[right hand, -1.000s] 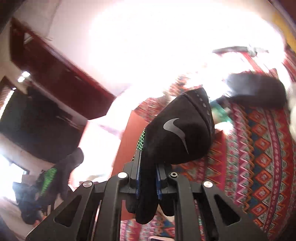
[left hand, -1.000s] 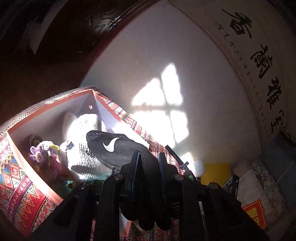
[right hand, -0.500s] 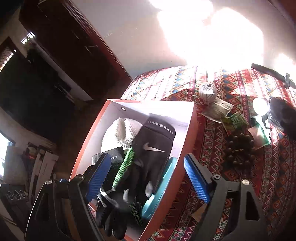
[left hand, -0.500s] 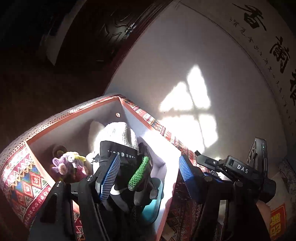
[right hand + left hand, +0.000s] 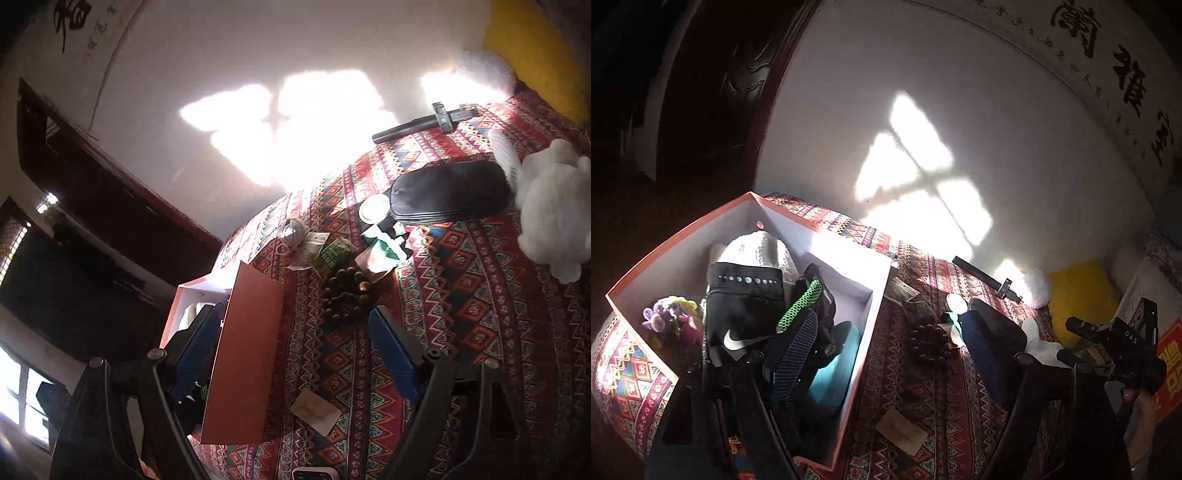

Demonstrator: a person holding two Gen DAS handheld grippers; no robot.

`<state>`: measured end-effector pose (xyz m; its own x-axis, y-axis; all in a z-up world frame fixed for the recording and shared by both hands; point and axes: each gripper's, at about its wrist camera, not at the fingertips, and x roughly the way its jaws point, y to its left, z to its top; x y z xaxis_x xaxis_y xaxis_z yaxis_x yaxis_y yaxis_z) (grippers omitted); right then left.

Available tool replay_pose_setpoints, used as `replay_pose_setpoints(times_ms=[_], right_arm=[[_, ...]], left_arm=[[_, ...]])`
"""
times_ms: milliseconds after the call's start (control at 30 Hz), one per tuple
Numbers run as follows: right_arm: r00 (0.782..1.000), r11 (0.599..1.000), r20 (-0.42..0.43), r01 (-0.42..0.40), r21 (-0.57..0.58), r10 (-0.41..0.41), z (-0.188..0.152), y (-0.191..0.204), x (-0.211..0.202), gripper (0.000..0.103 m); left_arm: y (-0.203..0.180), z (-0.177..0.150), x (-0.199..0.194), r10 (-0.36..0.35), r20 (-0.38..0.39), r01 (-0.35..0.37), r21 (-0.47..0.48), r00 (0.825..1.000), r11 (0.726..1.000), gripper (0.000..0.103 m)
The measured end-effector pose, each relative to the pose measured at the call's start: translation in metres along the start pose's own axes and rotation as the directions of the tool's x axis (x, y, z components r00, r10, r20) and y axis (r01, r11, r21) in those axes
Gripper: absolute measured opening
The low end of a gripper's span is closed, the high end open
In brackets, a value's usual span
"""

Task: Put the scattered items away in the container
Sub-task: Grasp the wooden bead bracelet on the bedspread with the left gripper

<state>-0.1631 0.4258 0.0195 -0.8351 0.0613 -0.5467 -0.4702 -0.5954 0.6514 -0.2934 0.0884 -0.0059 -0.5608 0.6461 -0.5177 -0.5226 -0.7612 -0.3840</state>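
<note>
We find the box (image 5: 849,243) at the cloth's left edge, gloves (image 5: 746,317) already lying inside. Our left gripper (image 5: 886,350) straddles the box's right wall, jaws opening with no item gripped. Next right, the beads (image 5: 347,295) lie on the cloth (image 5: 480,295) just ahead of our right gripper (image 5: 295,343), a little right of its centre line; its jaws stand wide, empty. The right hand looks nearer. Beyond, the black case (image 5: 447,192) lies with its long axis crosswise.
</note>
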Motion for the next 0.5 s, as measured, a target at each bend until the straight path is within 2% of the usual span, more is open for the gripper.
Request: replay_pose_setpoints(times_ms=[133,200,267,367,500], right_arm=[[0.992,0.987,0.128,-0.022,0.159,0.001,0.003,-0.080,-0.043,0.083],[0.988,0.975,0.150,-0.008,0.223,-0.027,0.002,-0.119,-0.052,0.084],[0.992,0.950,0.114,0.023,0.310,-0.061,0.001,-0.154,-0.050,0.084],[0.996,0.915,0.090,-0.034,0.402,-0.002,0.005,-0.190,-0.041,0.084],[0.998,0.929,0.055,-0.003,0.369,-0.019,0.013,-0.200,-0.033,0.084]], left_arm=[[-0.065,-0.037,0.055,-0.038,-0.120,0.053,0.125,0.992,0.991,0.080],[-0.094,-0.056,0.088,-0.006,-0.171,0.042,0.207,0.985,0.978,0.080],[-0.118,-0.073,0.121,0.030,-0.207,0.033,0.296,0.978,0.954,0.080],[-0.148,-0.095,0.170,0.101,-0.245,0.014,0.429,0.964,0.903,0.080],[-0.165,-0.111,0.240,0.213,-0.297,-0.024,0.532,0.931,0.846,0.080]])
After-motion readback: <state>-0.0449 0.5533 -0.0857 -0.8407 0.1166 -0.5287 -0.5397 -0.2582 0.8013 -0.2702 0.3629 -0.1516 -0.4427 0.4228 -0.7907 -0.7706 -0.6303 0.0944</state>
